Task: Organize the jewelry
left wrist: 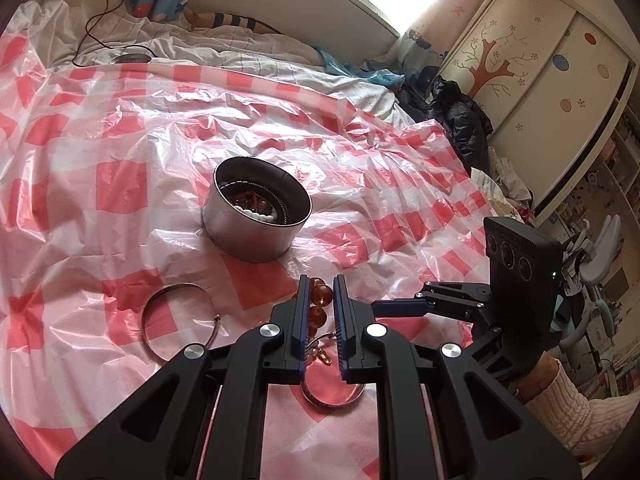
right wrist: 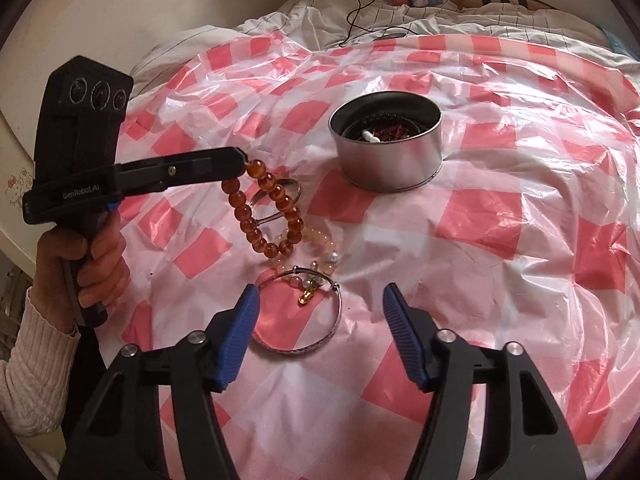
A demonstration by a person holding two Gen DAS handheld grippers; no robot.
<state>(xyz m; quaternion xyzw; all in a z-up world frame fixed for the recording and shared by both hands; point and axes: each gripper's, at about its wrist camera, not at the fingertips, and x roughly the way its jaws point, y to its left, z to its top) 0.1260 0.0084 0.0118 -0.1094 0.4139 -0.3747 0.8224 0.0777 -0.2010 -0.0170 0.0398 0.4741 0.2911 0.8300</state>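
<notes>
The fingers (right wrist: 240, 160) of the left gripper (left wrist: 320, 286) are clamped on the amber bead bracelet (right wrist: 264, 216), which hangs above the bed's checked plastic sheet (right wrist: 520, 220). The right gripper (right wrist: 320, 300) stands apart and empty over a silver bangle (right wrist: 336, 320). A good carry probably lifts the loop clear of the pale bead bracelet (right wrist: 320, 240), then releases it over the round metal tin (right wrist: 386, 160).

My left gripper (right wrist: 243, 162) hangs a bead bracelet (right wrist: 264, 216) above the sheet (right wrist: 500, 216), left of the tin (right wrist: 386, 148), which sits farther back with jewelry inside. Behind the beads lies a bangle (right wrist: 280, 200). Nearer me, between my right gripper's (right wrist: 320, 300) spread fingers, another bangle (right wrist: 304, 312) lies beside a second bead bracelet (right wrist: 320, 246).
</notes>
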